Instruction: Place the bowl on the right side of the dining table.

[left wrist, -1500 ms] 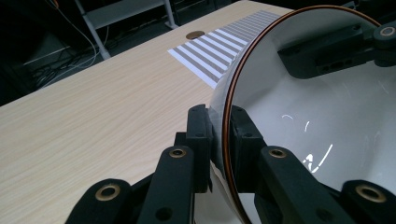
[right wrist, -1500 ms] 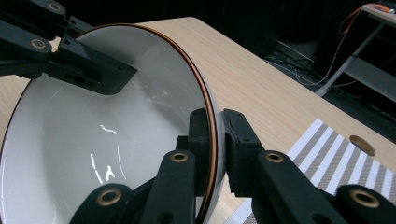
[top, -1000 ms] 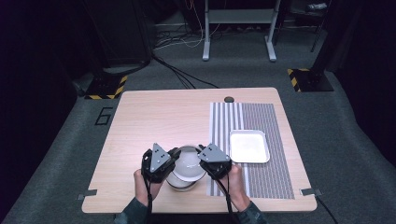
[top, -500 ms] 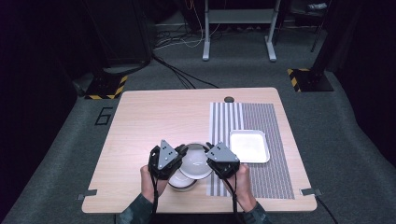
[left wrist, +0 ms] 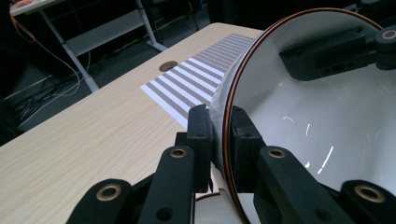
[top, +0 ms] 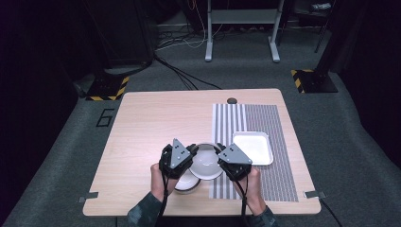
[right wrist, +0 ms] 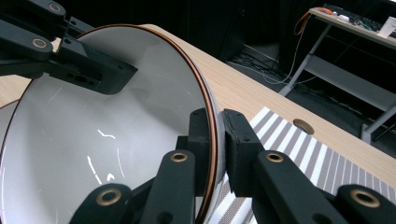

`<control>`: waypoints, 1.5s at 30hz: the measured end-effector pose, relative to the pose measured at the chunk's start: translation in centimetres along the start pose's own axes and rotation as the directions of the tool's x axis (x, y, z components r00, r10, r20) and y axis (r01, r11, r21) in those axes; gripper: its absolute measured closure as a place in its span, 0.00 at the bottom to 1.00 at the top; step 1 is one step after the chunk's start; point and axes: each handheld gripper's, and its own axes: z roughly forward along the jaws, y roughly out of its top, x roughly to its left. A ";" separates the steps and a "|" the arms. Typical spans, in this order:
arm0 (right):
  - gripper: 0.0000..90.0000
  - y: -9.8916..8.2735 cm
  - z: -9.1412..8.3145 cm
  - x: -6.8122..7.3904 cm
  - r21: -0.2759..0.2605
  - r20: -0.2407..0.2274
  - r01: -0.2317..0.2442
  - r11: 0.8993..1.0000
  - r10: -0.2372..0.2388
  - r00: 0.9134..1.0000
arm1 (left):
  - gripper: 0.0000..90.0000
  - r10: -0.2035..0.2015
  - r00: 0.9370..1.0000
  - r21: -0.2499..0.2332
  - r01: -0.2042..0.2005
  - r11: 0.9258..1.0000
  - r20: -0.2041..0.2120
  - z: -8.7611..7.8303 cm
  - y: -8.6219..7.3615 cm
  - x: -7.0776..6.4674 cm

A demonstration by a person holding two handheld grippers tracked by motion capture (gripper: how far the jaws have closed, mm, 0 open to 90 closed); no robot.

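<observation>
Shifted rightward since a second ago: white bowl (top: 206,161), now lower centre of the high view, overlapping the striped mat's (top: 265,123) left edge. Left gripper (top: 189,152) clamped on its left rim; right gripper (top: 221,153) clamped on the opposite rim (brown rim line between each pair of jaws). Second bowl (top: 185,184) beneath. White square tray (top: 253,147) right of centre, on the mat. Wooden table (top: 156,118).

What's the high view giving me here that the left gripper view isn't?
High view alone: the white tray on the striped mat, a second bowl below the lifted one, and both hands. Left gripper view alone: its jaws pinching the bowl's brown-edged rim. Both: the lifted bowl, held by the left hand-held gripper and right hand-held gripper, the mat, the table hole.
</observation>
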 end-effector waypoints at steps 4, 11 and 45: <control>0.91 -0.3 -0.2 -0.5 0.006 0.009 -0.003 1.000 0.003 1.000 | 0.90 0.012 1.000 0.007 -0.012 1.000 0.008 0.6 0.3 -0.2; 0.91 -0.9 -0.4 -1.3 0.013 0.031 -0.021 1.000 0.021 0.999 | 0.91 0.015 1.000 0.010 -0.016 1.000 0.027 1.7 0.8 -0.7; 0.92 -3.2 -1.0 -4.9 0.055 0.101 -0.066 0.996 0.061 0.993 | 0.91 0.025 0.995 0.017 -0.027 0.999 0.096 6.6 2.4 -2.5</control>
